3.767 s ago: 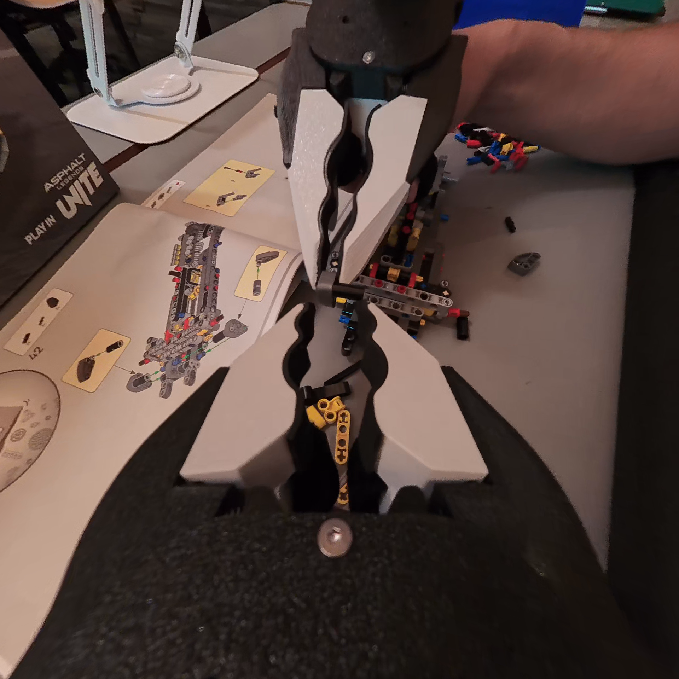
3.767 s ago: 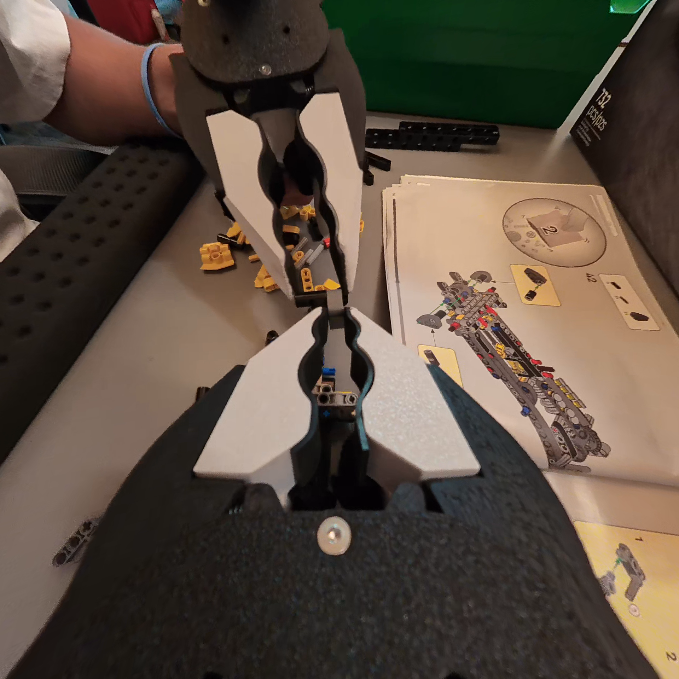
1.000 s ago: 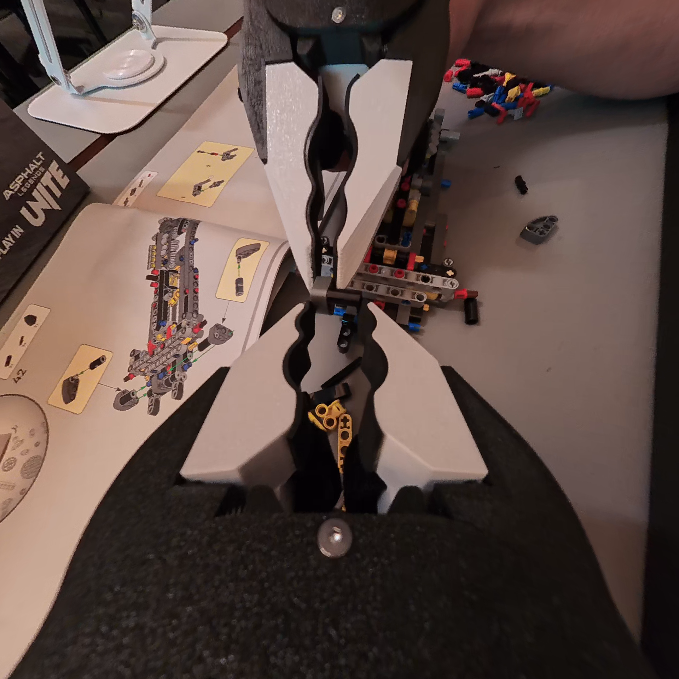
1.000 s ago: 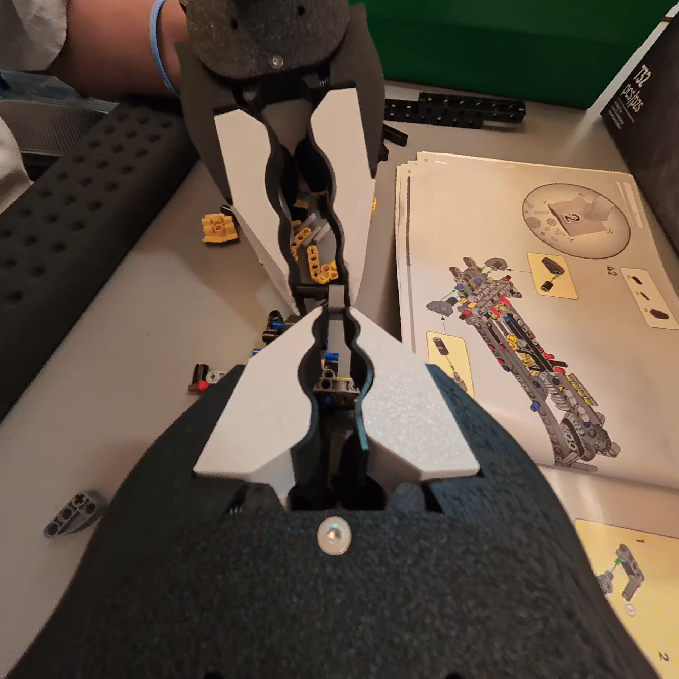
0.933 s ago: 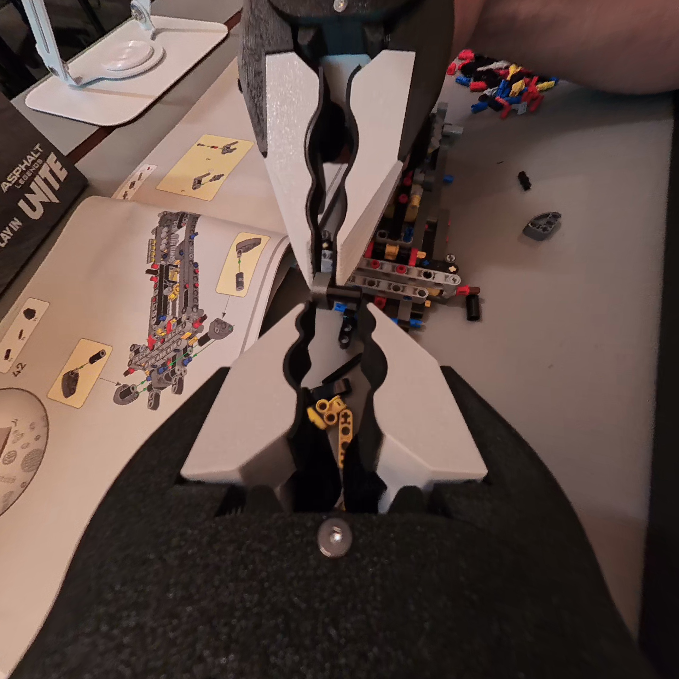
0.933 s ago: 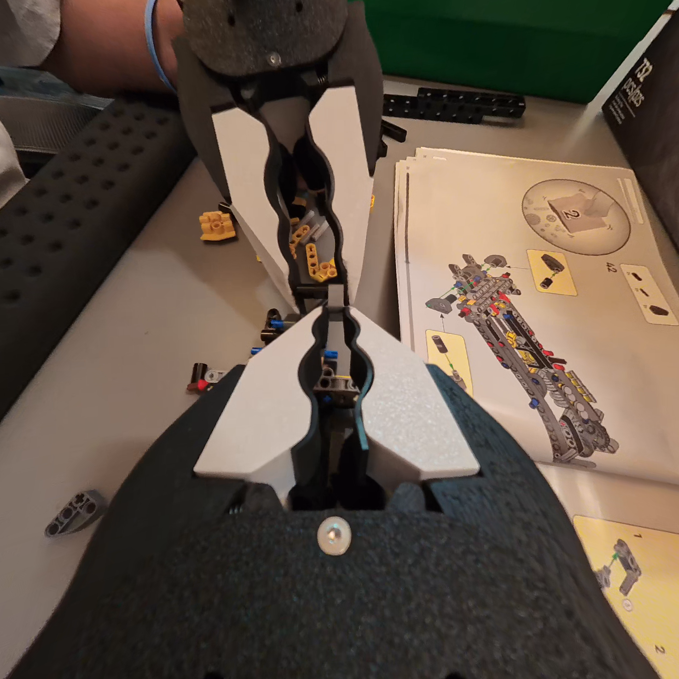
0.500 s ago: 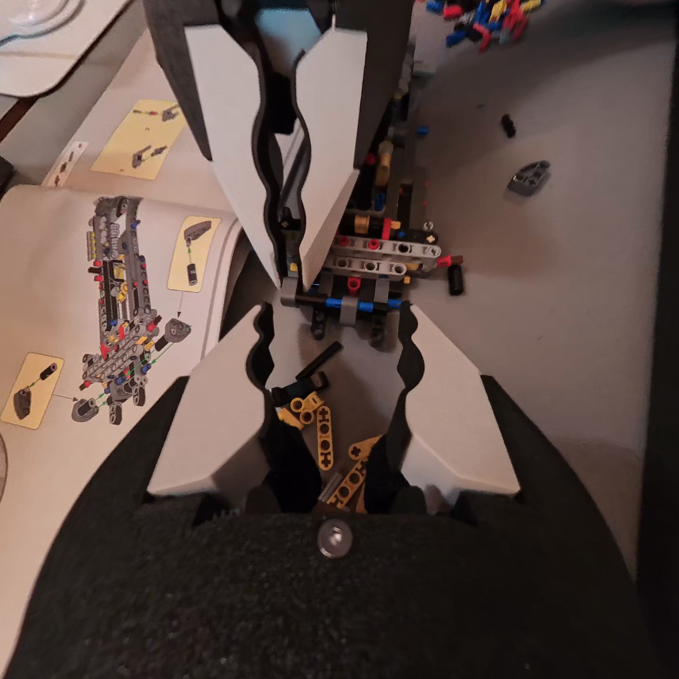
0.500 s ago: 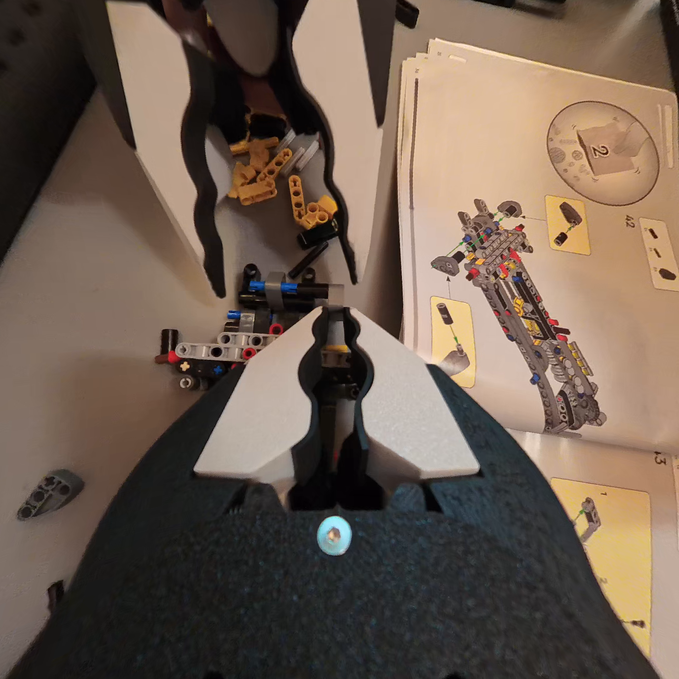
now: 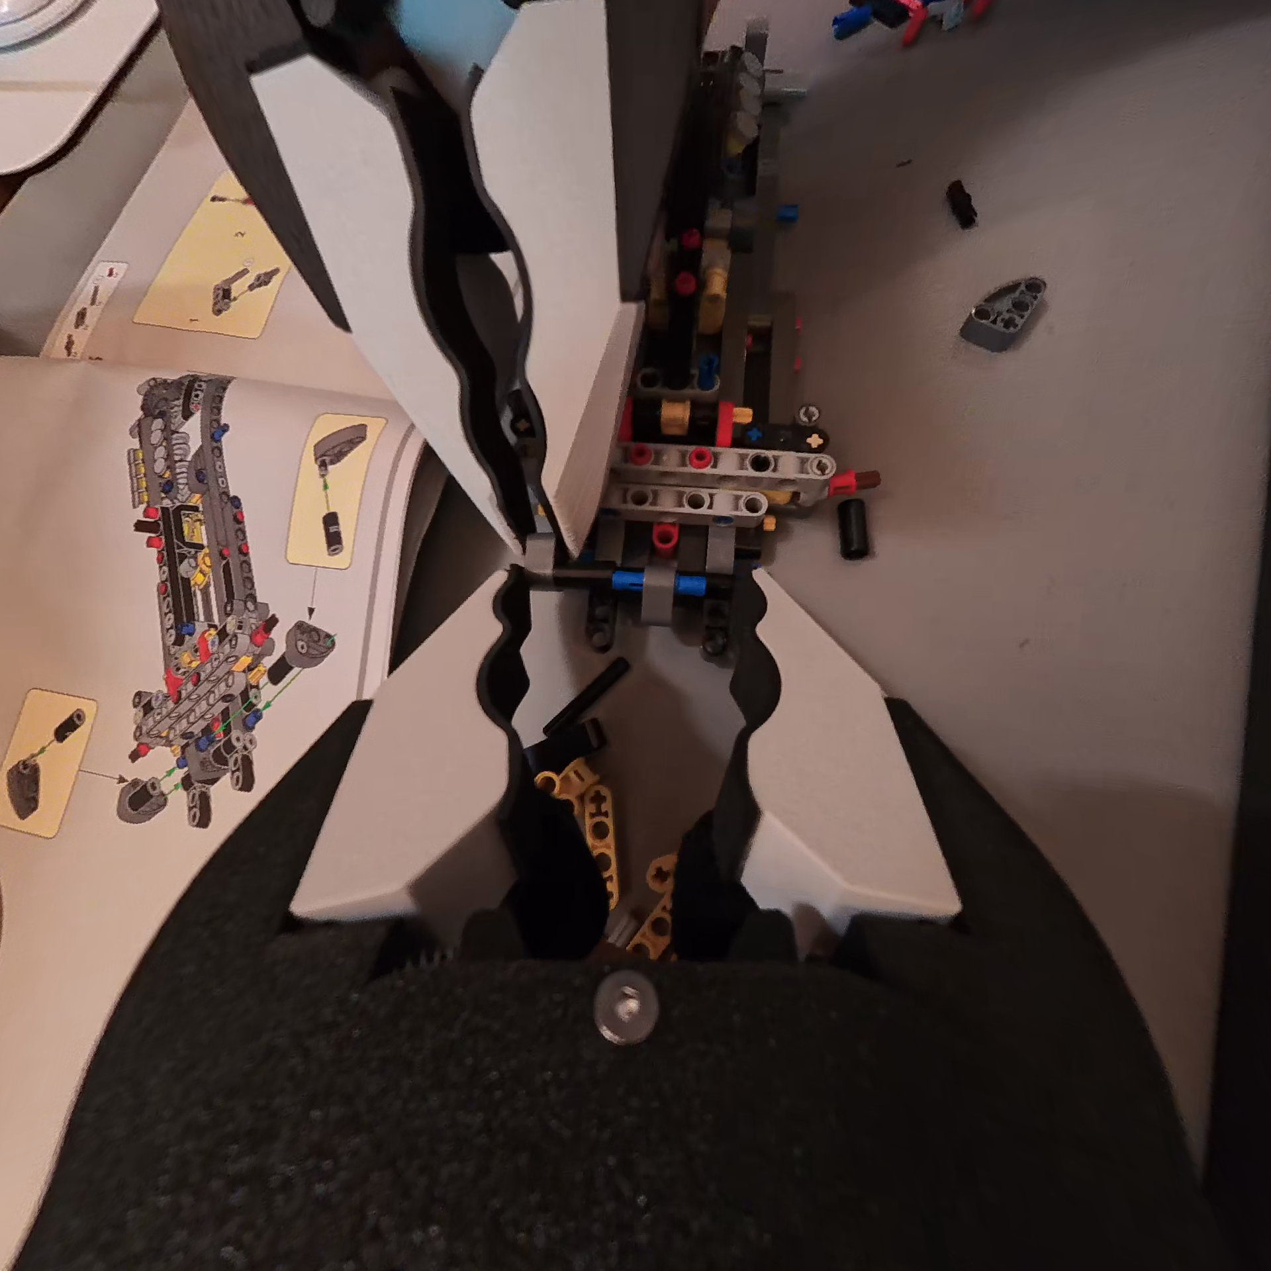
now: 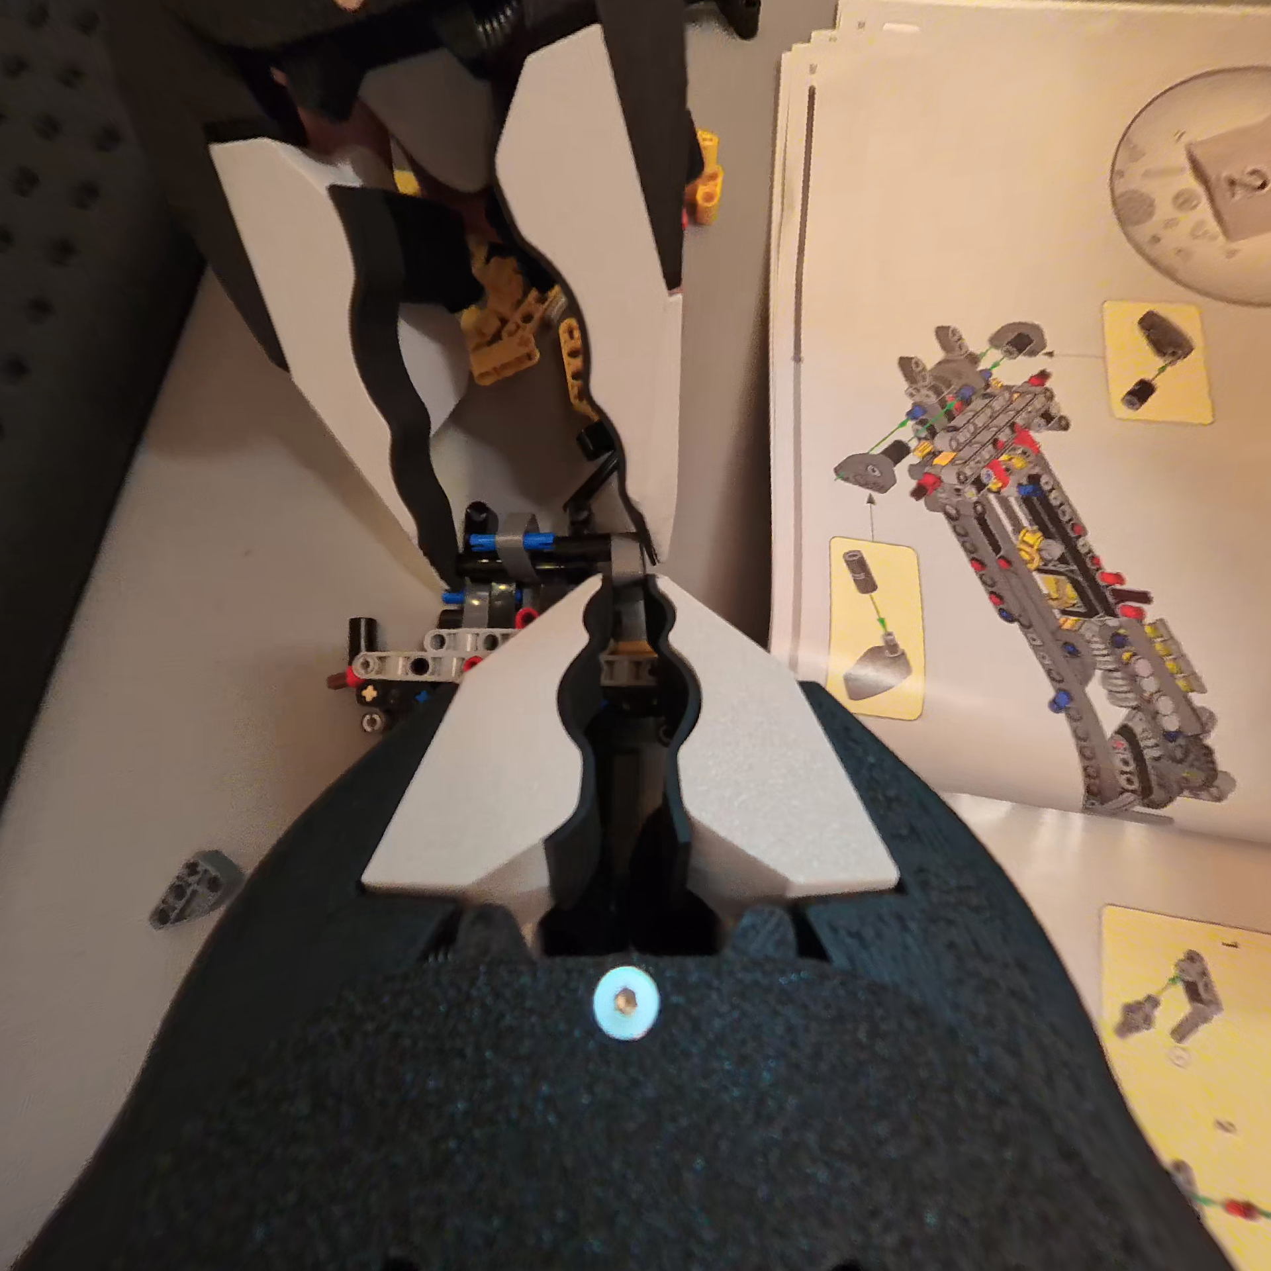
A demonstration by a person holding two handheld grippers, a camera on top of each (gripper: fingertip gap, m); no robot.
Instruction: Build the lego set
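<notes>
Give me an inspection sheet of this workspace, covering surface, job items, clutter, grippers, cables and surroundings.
Surface: pale grey table, bare at the right of the left wrist view.
Job's things: partly built lego model lying on the table; open instruction booklet beside it.
Clutter: loose yellow pieces; grey curved piece; small black pin; red and blue bits at the far edge.
Grippers: left hand-held gripper open, straddling the model's near end; right hand-held gripper shut on a grey piece at the model's corner.
Cables: nothing seen.
Surroundings: dark perforated pad; white plate.
</notes>
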